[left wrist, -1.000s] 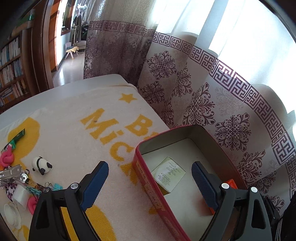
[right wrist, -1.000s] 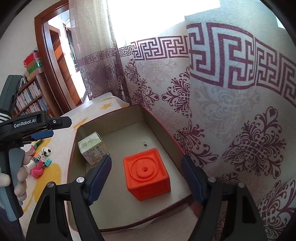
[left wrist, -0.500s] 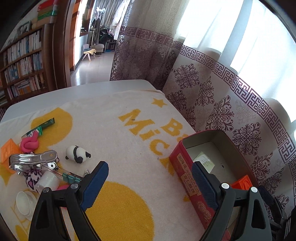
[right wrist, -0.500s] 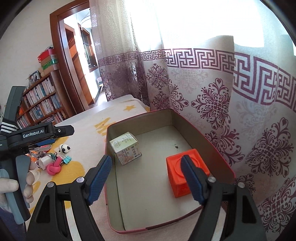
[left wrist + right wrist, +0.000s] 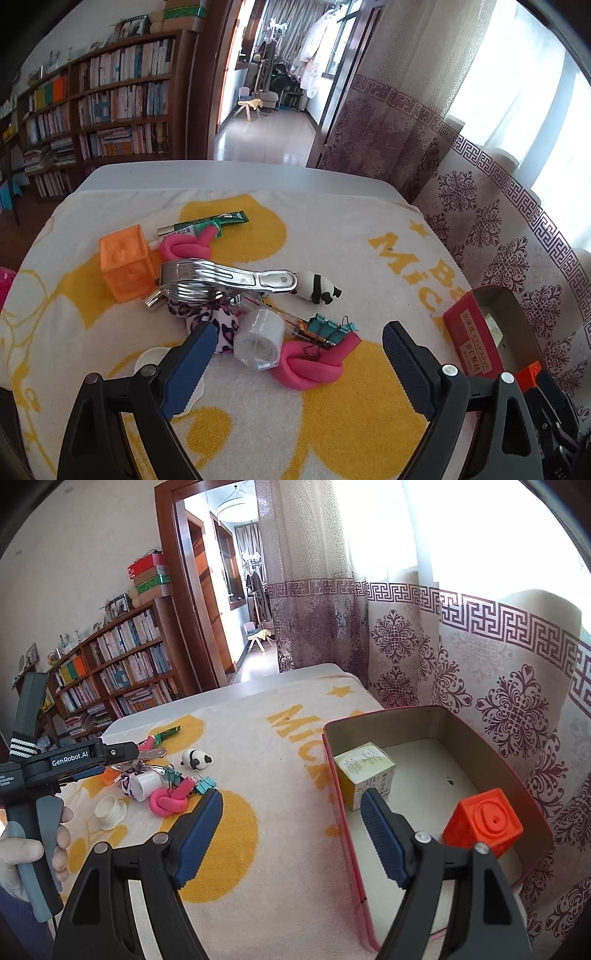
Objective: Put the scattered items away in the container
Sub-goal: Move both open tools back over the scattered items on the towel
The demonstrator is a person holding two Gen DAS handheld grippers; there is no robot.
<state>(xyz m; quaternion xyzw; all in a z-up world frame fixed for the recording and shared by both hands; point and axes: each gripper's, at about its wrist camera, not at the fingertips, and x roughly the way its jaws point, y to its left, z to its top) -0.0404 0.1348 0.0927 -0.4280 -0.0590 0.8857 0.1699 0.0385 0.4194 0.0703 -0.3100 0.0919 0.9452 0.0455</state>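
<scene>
My left gripper point(image 5: 299, 330) hangs open over a heap of small items on the blanket: a pink foam knot point(image 5: 314, 365), a white tape roll point(image 5: 258, 341), teal binder clips point(image 5: 328, 328), a panda figure point(image 5: 317, 288), a metal clamp point(image 5: 221, 280) and an orange translucent cube point(image 5: 127, 264). Nothing sits between its fingers. The red tin point(image 5: 406, 716) stands to the right, holding a yellow-white carton point(image 5: 365, 771) and an orange block point(image 5: 484, 821). My right gripper point(image 5: 292, 797) is open and empty above the tin's near left wall.
A second pink knot point(image 5: 186, 247), a green tube point(image 5: 207, 223), a leopard-print cloth point(image 5: 221, 325) and a white lid point(image 5: 155, 360) lie in the same heap. A patterned curtain point(image 5: 517, 709) hangs close behind the tin. A hand point(image 5: 22, 853) holds the left gripper's handle.
My left gripper swung left from over the tin to the heap of items. The right gripper drew back and left, so the tin now sits to its right. Both stayed open.
</scene>
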